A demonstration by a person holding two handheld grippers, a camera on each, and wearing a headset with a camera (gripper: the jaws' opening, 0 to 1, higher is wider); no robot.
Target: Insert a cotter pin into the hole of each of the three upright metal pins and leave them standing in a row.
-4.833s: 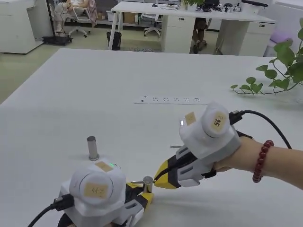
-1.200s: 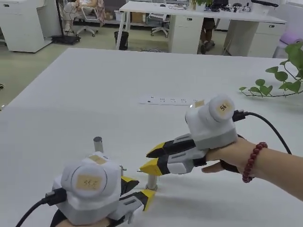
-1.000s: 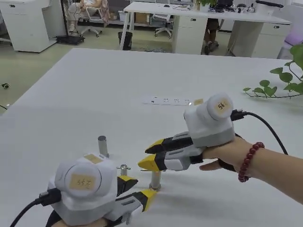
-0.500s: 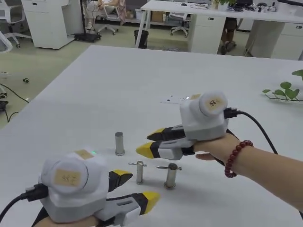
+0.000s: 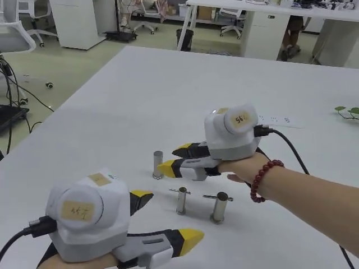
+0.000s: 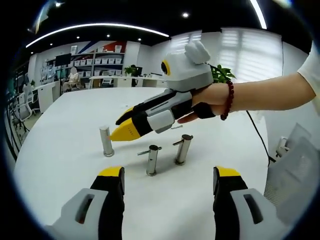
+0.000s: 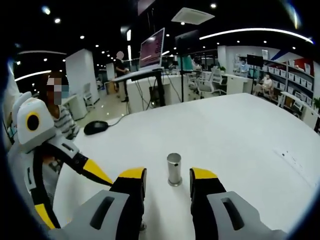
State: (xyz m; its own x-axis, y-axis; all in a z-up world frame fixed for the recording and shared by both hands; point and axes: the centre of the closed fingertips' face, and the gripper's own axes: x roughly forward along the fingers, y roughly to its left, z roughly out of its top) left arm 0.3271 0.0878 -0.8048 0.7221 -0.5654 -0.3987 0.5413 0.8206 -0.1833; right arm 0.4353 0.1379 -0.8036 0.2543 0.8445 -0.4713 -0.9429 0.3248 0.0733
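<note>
My right gripper (image 5: 174,158) has its two yellow-tipped jaws spread, with nothing between them. In the right gripper view, the bare metal pin (image 7: 173,169) stands upright just past the tips, framed in the gap. I cannot tell whether either tip touches it. In the head view this pin sits at nine o'clock from the tips, just beside them.

My left gripper (image 5: 165,217) is also spread wide and empty. It sits low at seven o'clock from the pins and well apart from them.

At five o'clock from the right tips stand the middle pin (image 5: 181,200) and, near it at its three o'clock, the right-hand pin (image 5: 219,207). Each has a cotter pin (image 5: 179,191) lying crosswise through its top. All three stand on the white table (image 5: 112,101) in a loose, slightly bent row. I judge two are done and the bare one remains.

The pins look like stiff, smooth steel on small feet, so I expect them to be heavy for their size, slippery and easy to tip. I would grip one low on the shank, below the hole. A cotter pin is thin and light, and best pinched by its head.

My right hand wraps the gripper body, with a red bead bracelet (image 5: 263,179) at the wrist. The forearm comes in from four o'clock, and the gripper lies nearly level, pointing to nine. My left hand holds its gripper level, pointing toward two o'clock.
</note>
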